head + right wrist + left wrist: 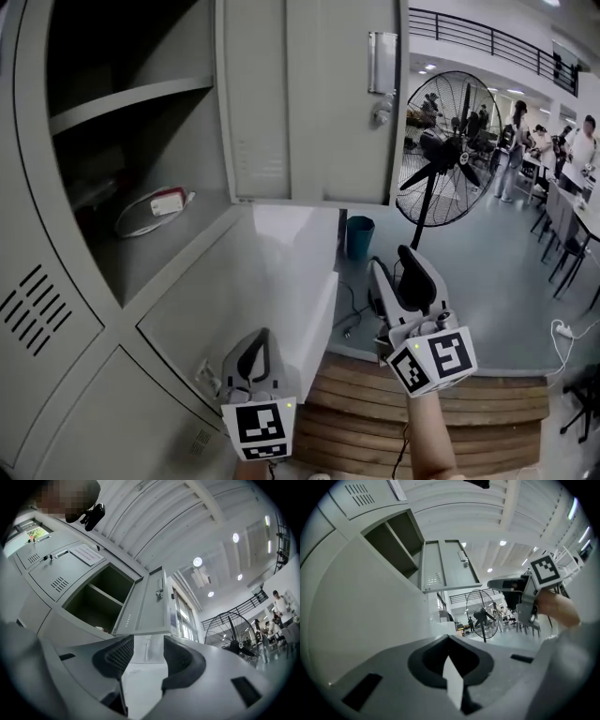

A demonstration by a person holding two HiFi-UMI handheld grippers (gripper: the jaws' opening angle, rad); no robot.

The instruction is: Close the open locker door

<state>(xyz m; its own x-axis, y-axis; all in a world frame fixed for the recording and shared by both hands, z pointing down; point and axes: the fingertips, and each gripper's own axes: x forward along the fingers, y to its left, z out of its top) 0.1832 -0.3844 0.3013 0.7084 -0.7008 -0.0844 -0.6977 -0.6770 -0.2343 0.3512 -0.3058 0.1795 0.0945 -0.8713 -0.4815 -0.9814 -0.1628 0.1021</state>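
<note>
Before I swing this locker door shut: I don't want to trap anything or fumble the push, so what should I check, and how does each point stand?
1. Is the locker door free to swing? Ok, nothing leans on it.
2. Is the cabled item inside the compartment? Ok, it lies behind the sill.
3. Is the right gripper empty? Ok, jaws apart, holding nothing.
4. Is the left gripper out of the doorway? Ok, low by the locker front, jaws together.
5. Is a gripper on the door? Not ok, both are apart from it.
6. Is the lock ready to latch? Cannot tell.
</note>
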